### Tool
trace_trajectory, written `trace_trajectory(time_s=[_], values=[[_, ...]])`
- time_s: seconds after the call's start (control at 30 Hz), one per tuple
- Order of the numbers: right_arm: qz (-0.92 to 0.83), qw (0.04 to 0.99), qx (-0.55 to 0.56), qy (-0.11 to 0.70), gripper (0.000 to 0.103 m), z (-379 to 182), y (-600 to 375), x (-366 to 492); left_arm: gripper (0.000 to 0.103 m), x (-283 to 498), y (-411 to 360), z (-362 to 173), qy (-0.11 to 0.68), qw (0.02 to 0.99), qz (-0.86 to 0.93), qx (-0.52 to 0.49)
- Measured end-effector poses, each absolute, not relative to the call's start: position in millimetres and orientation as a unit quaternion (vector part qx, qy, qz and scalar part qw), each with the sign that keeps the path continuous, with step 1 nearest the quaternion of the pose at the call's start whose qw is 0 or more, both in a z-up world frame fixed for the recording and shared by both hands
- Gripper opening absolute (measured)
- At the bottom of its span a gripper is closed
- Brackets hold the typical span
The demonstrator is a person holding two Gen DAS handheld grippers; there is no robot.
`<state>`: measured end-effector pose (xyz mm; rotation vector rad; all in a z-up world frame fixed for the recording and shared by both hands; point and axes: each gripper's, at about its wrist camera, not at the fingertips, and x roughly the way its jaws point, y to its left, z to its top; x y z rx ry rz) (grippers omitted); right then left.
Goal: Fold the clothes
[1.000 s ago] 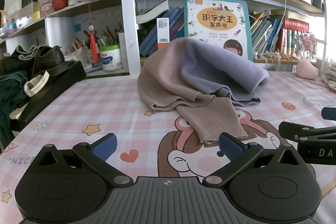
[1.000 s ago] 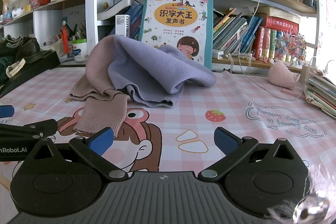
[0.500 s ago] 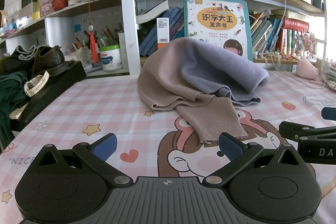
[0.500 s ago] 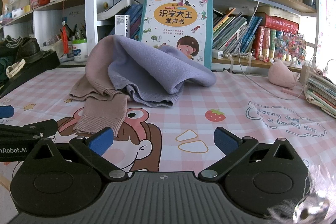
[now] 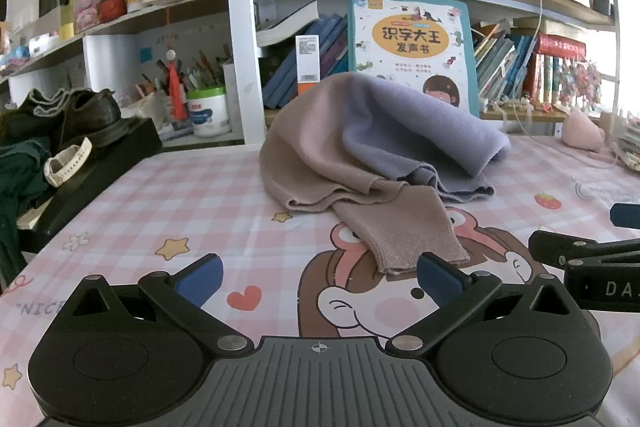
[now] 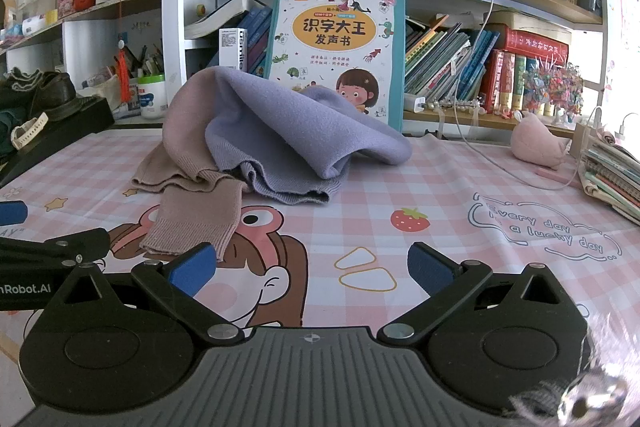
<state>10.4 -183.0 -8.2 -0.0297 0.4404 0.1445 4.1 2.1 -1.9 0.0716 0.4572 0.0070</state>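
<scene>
A knit sweater, half dusty pink and half lavender, lies crumpled in a heap at the back middle of the table. One pink sleeve stretches toward me, its cuff flat on the cloth. My left gripper is open and low over the table, with the cuff just ahead of its right finger. My right gripper is open too, the cuff just ahead of its left finger. Nothing is between either pair of fingers. Each gripper shows at the edge of the other's view.
The table wears a pink checked cartoon cloth. Bookshelves with a big children's book stand right behind the sweater. A black box with shoes sits at the left edge; a pink plush, a cable and stacked books sit right.
</scene>
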Motion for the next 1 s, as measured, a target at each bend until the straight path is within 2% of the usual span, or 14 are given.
trace_trajectory(time_s=[0.57,1.0], values=[[0.065,0.977,-0.016,0.203,0.103,-6.8,-184.4,5.3,0.103,2.8,4.6,-1.3,0.22,0.975,0.007,0.028],[0.088,0.971,0.042,0.218,0.103,-8.5,-201.0,11.2,0.103,1.4,11.3,-0.5,0.217,0.976,0.016,0.009]])
